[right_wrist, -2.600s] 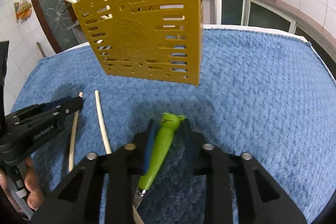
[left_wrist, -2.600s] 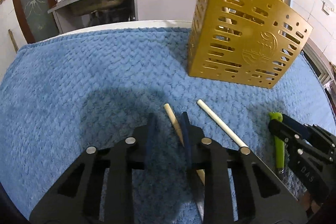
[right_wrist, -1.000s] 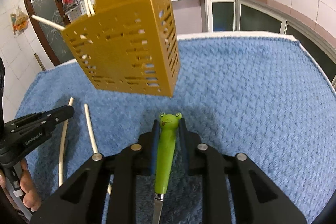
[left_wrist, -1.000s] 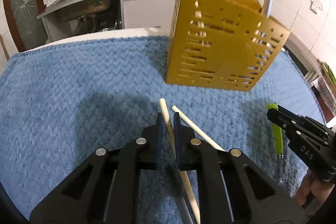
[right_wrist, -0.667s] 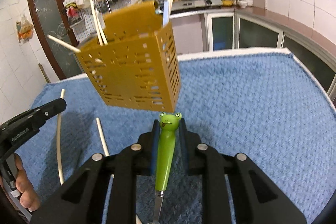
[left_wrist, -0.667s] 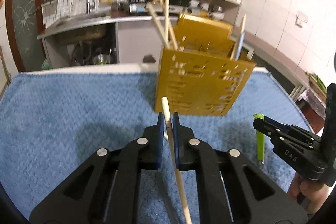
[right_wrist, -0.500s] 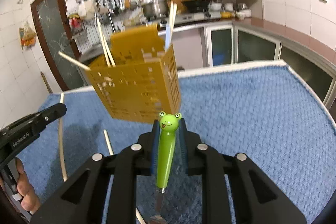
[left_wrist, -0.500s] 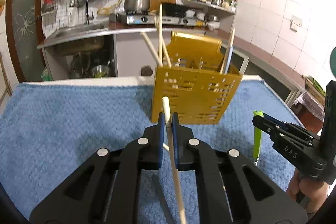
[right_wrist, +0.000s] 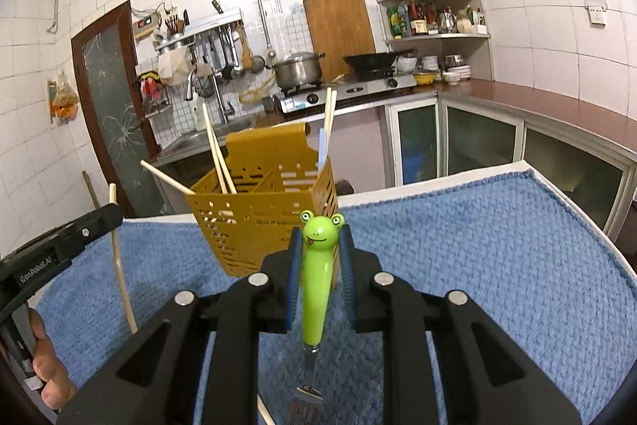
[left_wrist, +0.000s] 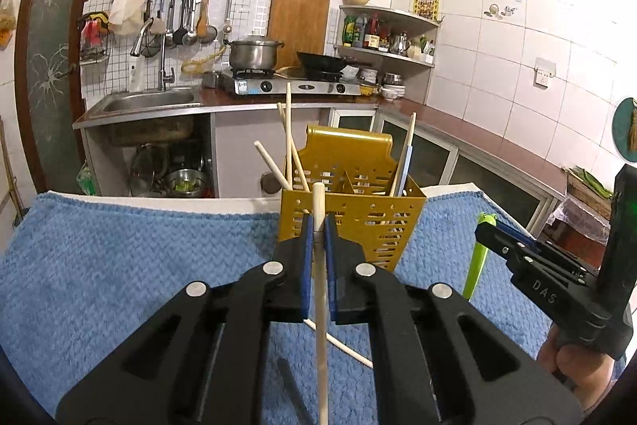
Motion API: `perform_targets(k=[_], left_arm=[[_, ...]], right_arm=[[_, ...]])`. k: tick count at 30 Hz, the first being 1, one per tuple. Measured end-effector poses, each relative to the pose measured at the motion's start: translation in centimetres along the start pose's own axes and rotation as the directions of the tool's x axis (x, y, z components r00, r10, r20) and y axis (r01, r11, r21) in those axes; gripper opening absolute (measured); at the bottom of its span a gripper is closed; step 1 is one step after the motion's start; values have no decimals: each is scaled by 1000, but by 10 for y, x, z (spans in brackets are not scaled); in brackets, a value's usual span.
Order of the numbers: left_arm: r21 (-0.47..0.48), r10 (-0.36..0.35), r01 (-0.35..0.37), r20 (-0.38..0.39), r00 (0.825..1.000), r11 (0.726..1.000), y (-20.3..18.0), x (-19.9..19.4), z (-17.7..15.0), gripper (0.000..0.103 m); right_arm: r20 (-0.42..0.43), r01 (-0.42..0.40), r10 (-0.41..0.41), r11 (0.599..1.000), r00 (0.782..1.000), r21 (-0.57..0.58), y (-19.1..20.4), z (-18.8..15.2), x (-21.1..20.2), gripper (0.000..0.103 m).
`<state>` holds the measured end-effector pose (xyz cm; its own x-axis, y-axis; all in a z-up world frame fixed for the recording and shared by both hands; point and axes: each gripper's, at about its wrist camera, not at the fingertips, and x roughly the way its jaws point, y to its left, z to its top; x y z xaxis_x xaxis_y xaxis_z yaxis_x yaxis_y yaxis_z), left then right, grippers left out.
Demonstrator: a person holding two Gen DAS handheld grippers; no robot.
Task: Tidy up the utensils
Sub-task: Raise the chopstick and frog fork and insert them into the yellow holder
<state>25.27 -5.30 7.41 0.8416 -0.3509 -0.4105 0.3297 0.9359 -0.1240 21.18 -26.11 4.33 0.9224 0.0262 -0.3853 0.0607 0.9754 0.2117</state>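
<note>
My left gripper (left_wrist: 317, 226) is shut on a pale wooden chopstick (left_wrist: 321, 289), held clear of the towel with its tip pointing up in front of the yellow slotted utensil holder (left_wrist: 358, 222). My right gripper (right_wrist: 320, 245) is shut on a fork with a green frog handle (right_wrist: 317, 265), its tines hanging down. The holder (right_wrist: 262, 218) stands on the blue towel (right_wrist: 477, 265) with several chopsticks leaning in it. A second chopstick (left_wrist: 342, 343) lies on the towel below the left gripper. The right gripper (left_wrist: 489, 230) also shows at the right of the left wrist view.
The blue towel (left_wrist: 119, 265) covers the table, whose far edge lies just behind the holder. Beyond stand a sink (left_wrist: 155, 98), a stove with a pot (left_wrist: 254, 54) and a wok, and tiled walls. A hand (right_wrist: 47, 377) holds the left gripper.
Both grippers have risen off the towel and tilted toward level, carrying the chopstick and the frog fork. The holder now sits lower and farther in both views.
</note>
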Motion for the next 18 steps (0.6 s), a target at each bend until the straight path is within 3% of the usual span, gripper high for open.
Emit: perform_targets(k=[11,18], left_arm=[[-11,-7,7,58,998,1000,5,0,25,4],[-28,-28,31,94,995,999,4,2,64,4]], right_arm=[[72,11,-10,1000,997,-17,2,26,-5,19],[122,20,-16,999,992,-28,5,65,-6,19]])
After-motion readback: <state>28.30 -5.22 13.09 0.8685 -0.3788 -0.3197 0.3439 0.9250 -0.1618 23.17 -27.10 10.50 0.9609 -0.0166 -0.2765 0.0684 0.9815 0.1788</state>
